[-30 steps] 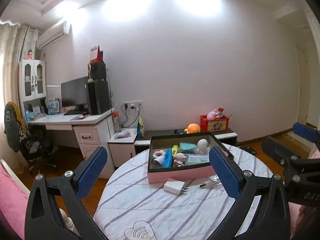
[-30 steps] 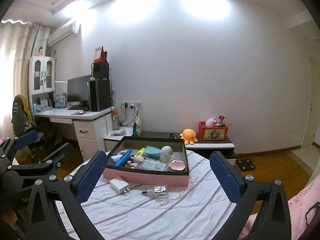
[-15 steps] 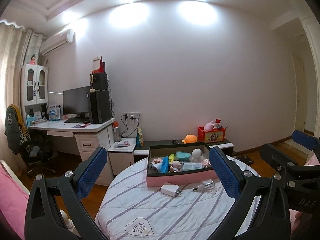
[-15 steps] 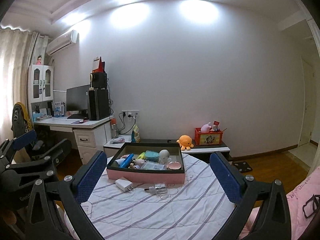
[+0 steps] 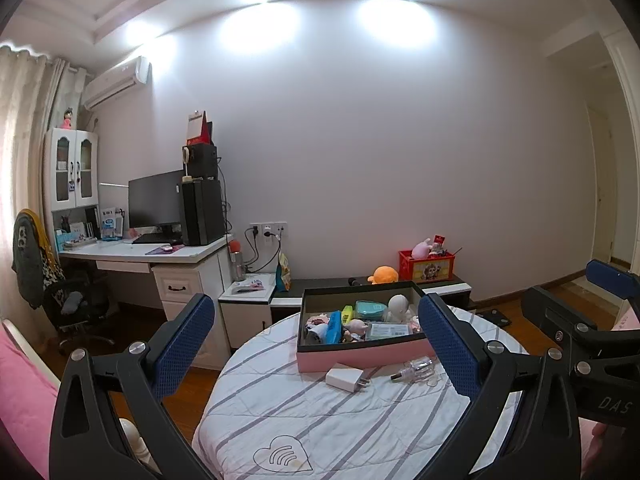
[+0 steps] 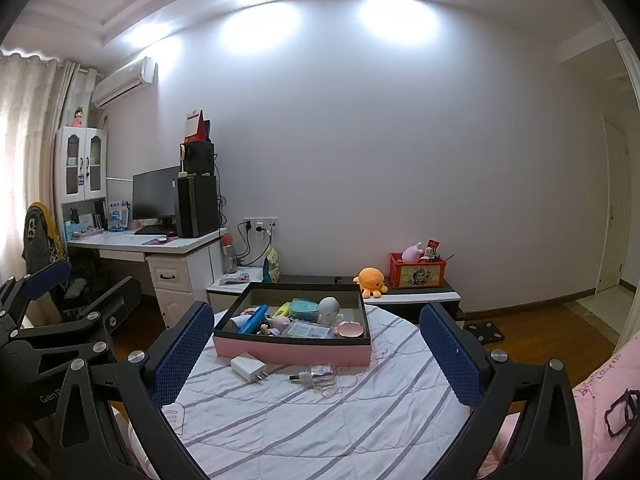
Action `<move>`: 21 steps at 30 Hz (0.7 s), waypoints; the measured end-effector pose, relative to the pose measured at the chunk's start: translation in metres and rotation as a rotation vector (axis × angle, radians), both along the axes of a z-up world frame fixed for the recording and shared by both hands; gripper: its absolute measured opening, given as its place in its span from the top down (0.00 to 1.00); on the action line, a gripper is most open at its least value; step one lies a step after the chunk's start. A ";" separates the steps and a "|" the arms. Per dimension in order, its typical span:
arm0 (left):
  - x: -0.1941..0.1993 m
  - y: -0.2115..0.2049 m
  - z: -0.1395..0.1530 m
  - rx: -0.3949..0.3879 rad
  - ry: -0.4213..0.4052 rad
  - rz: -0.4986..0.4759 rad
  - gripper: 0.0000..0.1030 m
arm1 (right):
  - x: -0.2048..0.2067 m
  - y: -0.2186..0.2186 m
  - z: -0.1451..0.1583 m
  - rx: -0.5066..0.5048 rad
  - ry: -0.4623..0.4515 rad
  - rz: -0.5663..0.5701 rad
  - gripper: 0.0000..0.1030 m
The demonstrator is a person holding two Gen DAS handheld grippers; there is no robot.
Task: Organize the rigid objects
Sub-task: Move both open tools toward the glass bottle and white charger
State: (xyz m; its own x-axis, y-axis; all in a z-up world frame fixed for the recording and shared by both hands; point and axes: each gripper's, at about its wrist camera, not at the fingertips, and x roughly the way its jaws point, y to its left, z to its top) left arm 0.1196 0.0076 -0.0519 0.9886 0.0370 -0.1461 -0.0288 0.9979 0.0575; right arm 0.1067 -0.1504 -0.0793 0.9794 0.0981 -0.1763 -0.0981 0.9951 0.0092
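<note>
While both grippers hang well back from the round table covered in a white quilted cloth with grey stripes [image 6: 320,420], the shallow rectangular box with pink outer walls and a dark inner lining [image 6: 292,350] serves as the landmark for every position given. The left gripper [image 5: 316,344] and the right gripper [image 6: 316,350] each show their two blue, dimpled pads spread wide with nothing between them, a stance that probably suits an approach not yet begun. Inside the box lie a blue elongated plastic item [image 6: 254,318], a teal oval case [image 6: 304,308], a matt white rounded figurine [image 6: 329,311] standing upright, a flat pale packet [image 6: 310,330] and a small pink dish [image 6: 351,329] at the right end. Just in front of the box's near wall, on the cloth, rest the two pieces seemingly left to sort: a white, hard-cornered plug charger [image 6: 248,368] with its metal prongs pointing right, and, to its right, a small clear glassy bottle [image 6: 316,374] lying on its side with a thin cord trailing beneath it. Both look rigid and smooth, so the bottle may roll or slip under a pinch.
</note>
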 end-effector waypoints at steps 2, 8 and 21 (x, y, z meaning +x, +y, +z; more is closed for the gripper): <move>0.004 0.000 -0.003 0.001 0.009 -0.001 0.00 | 0.001 0.000 -0.001 -0.004 0.005 -0.003 0.00; 0.019 0.000 -0.012 0.004 0.036 0.003 0.00 | 0.012 0.002 -0.005 -0.007 0.036 -0.006 0.00; 0.087 0.019 -0.079 -0.057 0.308 -0.043 0.00 | 0.064 0.009 -0.046 -0.033 0.188 -0.006 0.00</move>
State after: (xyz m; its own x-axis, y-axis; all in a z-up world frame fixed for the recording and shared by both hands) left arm 0.2067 0.0264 -0.1306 0.8980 -0.0208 -0.4395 0.0236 0.9997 0.0008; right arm 0.1709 -0.1415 -0.1253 0.9294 0.0834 -0.3594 -0.0915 0.9958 -0.0055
